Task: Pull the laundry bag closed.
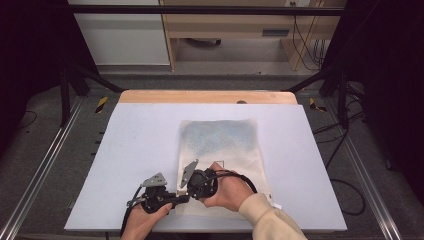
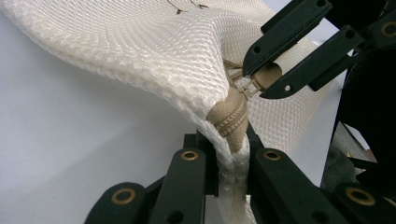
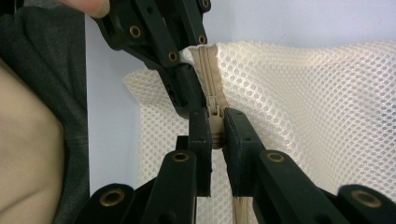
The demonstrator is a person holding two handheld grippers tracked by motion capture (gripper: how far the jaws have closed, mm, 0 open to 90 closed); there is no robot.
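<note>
The mesh bag (image 1: 220, 150) lay flat ahead of both grippers. The left gripper (image 2: 232, 154) was clamped on its zipper-end corner (image 2: 231, 116); the right gripper (image 3: 215, 135) was pinched on the zipper pull (image 3: 215, 122). Judged light, limp and snag-prone; best gripped at the seam and pull.

Mesh bag (image 1: 220, 145) on table (image 1: 130, 150), mid-right; both grippers at its near-left corner.

Left gripper (image 1: 186, 198) and right gripper (image 1: 184, 188) are sitting close together at the near edge, both jaw pairs clamping shut, hands gripping the bodies.
</note>
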